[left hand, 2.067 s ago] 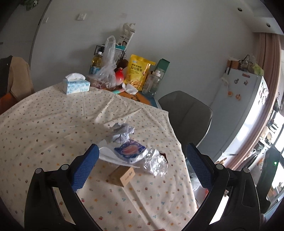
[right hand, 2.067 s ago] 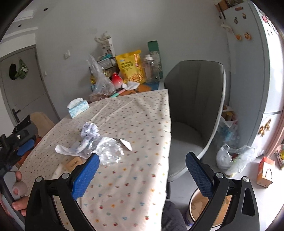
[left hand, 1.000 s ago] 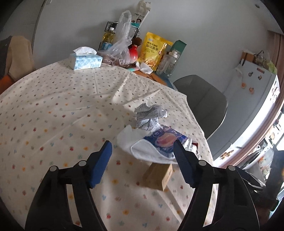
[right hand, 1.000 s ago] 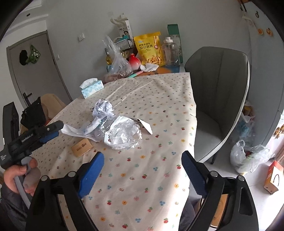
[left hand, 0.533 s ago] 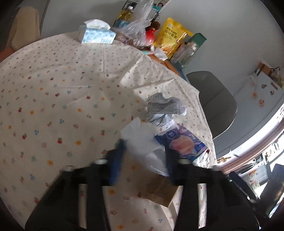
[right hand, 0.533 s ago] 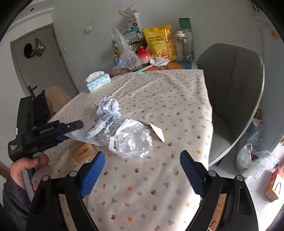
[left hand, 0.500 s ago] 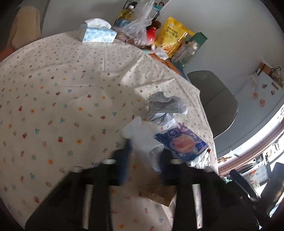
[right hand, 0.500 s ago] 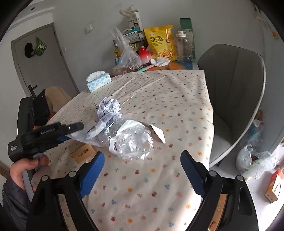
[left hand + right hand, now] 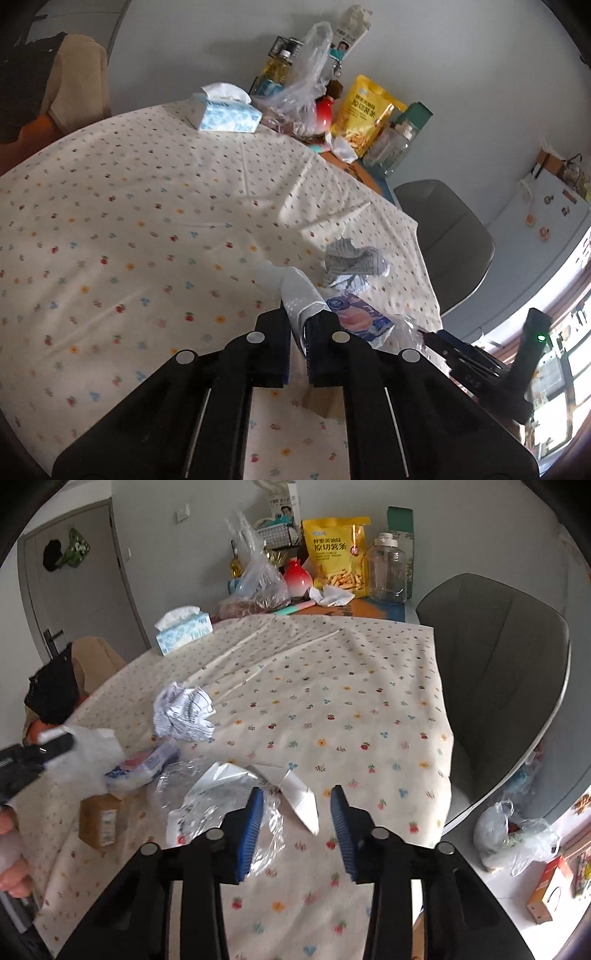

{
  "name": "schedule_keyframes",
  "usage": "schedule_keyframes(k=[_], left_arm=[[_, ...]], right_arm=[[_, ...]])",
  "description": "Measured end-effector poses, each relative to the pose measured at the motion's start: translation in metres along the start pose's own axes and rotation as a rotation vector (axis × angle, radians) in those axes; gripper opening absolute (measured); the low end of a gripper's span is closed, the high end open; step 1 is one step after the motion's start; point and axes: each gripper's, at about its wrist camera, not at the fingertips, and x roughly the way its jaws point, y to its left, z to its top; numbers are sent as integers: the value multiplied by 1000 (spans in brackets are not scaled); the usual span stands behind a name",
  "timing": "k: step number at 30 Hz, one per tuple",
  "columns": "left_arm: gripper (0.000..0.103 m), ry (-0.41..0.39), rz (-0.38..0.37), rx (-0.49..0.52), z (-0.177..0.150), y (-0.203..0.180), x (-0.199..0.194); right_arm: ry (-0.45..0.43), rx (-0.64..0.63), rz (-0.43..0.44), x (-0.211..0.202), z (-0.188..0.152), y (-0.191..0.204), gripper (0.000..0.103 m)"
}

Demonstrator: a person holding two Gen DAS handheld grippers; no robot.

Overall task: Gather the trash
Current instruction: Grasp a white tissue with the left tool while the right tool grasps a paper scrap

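Left gripper point(image 9: 297, 326) pinches white wrapper point(image 9: 295, 291); tablecloth point(image 9: 129, 221) below.

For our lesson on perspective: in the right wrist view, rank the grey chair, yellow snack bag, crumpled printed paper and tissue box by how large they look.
1. grey chair
2. yellow snack bag
3. crumpled printed paper and tissue box: look alike, unranked; the paper lies nearer the camera.

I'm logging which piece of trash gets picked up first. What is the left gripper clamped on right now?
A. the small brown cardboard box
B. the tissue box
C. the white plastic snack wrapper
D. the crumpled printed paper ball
C: in the left wrist view the left gripper has its jaws shut on the white plastic snack wrapper, while the crumpled paper ball lies untouched beyond it.
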Motion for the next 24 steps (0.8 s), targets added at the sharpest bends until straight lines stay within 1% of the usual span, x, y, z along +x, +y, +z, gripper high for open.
schedule_keyframes(k=[2,4,5,6,7,11,18,24], left_arm=[[7,-9,-3,-6,1,2,-5],[7,-18,-8,-10,3,3,-10],[7,-23,-12,-9,3,2,-13],[7,-27,-14,-7,4,1,-15],[7,-34,-19,-4,5,0,-18],[7,-55,-33,7,7,-9,-29],[7,-99,-61,43,10,-33,-45],[7,-82,-68,84,3,-62,-37]], right_arm=[[10,-10,-4,8,4,0,34],[13,-20,13,14,8,0,33],[14,-19,20,15,10,0,28],[22,-22,28,17,12,0,17],[38,-31,27,19,14,1,14],[33,-36,41,15,14,1,11],[-43,-26,48,-26,9,1,10],[-99,13,51,-62,-3,-10,10]])
